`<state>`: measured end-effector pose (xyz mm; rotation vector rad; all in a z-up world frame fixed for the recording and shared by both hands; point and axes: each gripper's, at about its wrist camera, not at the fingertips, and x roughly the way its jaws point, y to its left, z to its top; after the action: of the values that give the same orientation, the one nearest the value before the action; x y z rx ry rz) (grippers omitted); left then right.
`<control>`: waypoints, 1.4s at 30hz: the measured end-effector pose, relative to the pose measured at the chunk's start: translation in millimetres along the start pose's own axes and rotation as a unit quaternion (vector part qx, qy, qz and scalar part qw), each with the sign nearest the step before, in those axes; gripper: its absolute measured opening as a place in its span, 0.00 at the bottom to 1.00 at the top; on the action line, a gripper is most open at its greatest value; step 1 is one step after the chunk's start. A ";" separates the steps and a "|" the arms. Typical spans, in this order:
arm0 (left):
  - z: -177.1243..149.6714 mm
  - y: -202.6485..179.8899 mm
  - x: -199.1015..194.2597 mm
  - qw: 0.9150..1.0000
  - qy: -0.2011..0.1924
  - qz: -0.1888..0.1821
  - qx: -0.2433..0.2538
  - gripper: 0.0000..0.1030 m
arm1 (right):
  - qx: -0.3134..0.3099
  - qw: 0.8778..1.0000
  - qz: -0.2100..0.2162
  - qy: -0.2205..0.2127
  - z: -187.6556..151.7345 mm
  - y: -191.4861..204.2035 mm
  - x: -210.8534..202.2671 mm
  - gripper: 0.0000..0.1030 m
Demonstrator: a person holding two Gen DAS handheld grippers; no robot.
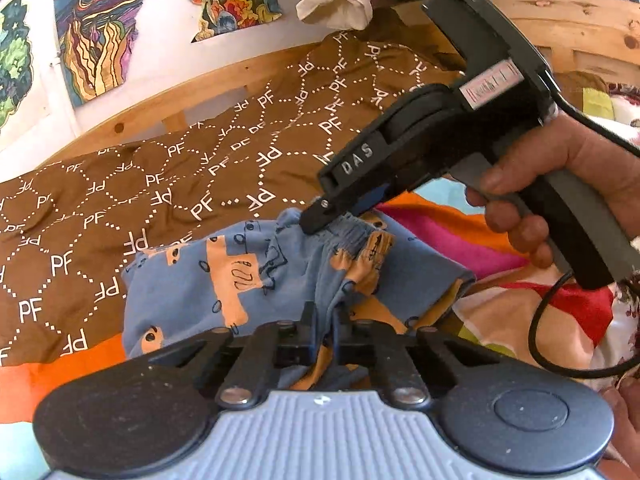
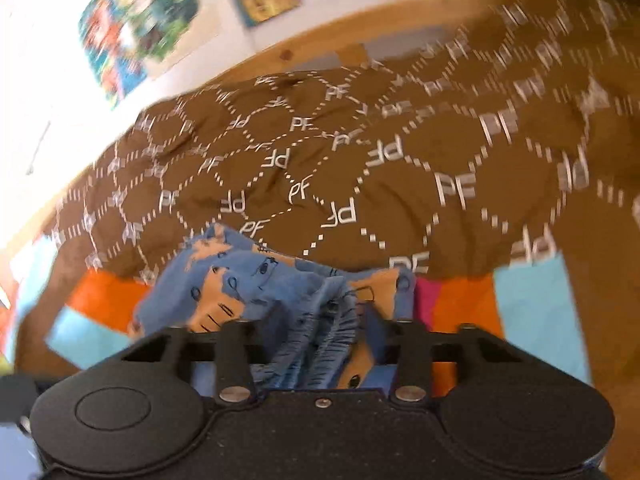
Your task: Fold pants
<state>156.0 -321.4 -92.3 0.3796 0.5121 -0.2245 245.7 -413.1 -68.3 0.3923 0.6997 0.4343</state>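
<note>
Brown quilt point(image 1: 120, 200), both grippers pinching blue pants point(image 1: 192, 292)

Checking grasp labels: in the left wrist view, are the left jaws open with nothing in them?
No, the left gripper is shut on a bunch of the blue pants fabric.

A wooden bed frame point(image 1: 168, 100) of light pine runs along the wall, with a higher wooden end board point(image 1: 576, 28) at the far right. The bed is covered by a patchwork sheet point(image 1: 440, 236) of orange, pink, light blue and red blocks. A brown blanket point(image 1: 132, 188) printed with white "PF" letters and dotted hexagons lies rumpled across the far side, up against the frame. Small blue pants point(image 1: 180, 292) with orange shapes lie partly on the blanket's near edge, partly on the sheet.
</note>
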 end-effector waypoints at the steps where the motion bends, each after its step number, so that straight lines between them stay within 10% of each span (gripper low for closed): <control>1: 1.2 0.6 -1.3 1.000 -0.002 -0.001 -0.002 0.06 | 0.003 1.000 0.000 -0.002 -0.7 0.2 -0.9 0.28; 3: 4.9 2.0 -6.8 1.000 -0.010 0.000 -0.005 0.05 | -0.013 1.000 -0.004 -0.007 -1.5 4.9 -5.6 0.10; 12: 7.7 -21.4 -14.0 0.999 -0.009 -0.027 0.037 0.08 | -0.031 0.998 -0.041 -0.026 -3.8 13.8 -49.8 0.10; 16: -0.7 -25.1 -6.6 0.998 0.020 -0.029 0.058 0.27 | -0.069 0.994 -0.086 -0.007 -25.6 8.1 -34.0 0.22; 18: 1.6 -13.8 -22.7 0.998 0.005 -0.040 0.047 0.65 | -0.049 0.994 -0.089 -0.027 -30.1 5.2 -41.3 0.42; 20: 3.3 5.4 -38.0 1.000 -0.010 -0.021 0.012 0.81 | -0.061 0.992 -0.101 -0.047 -32.0 8.7 -51.3 0.64; 24: -5.6 47.7 -33.9 0.993 0.020 0.078 -0.090 0.79 | -0.136 0.978 -0.134 -0.083 -39.8 33.8 -62.9 0.83; 27: -23.1 81.8 -3.8 0.968 0.117 0.115 -0.192 0.41 | -0.187 0.970 -0.134 -0.075 -51.2 52.7 -57.5 0.88; 42: -26.4 100.4 -25.8 0.950 0.150 0.166 -0.219 0.62 | -0.206 0.964 -0.145 -0.083 -52.8 33.3 -83.2 0.99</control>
<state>152.9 -216.7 -70.6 0.0574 0.7678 0.2773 144.3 -416.6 -45.4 -0.0691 0.4769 0.2549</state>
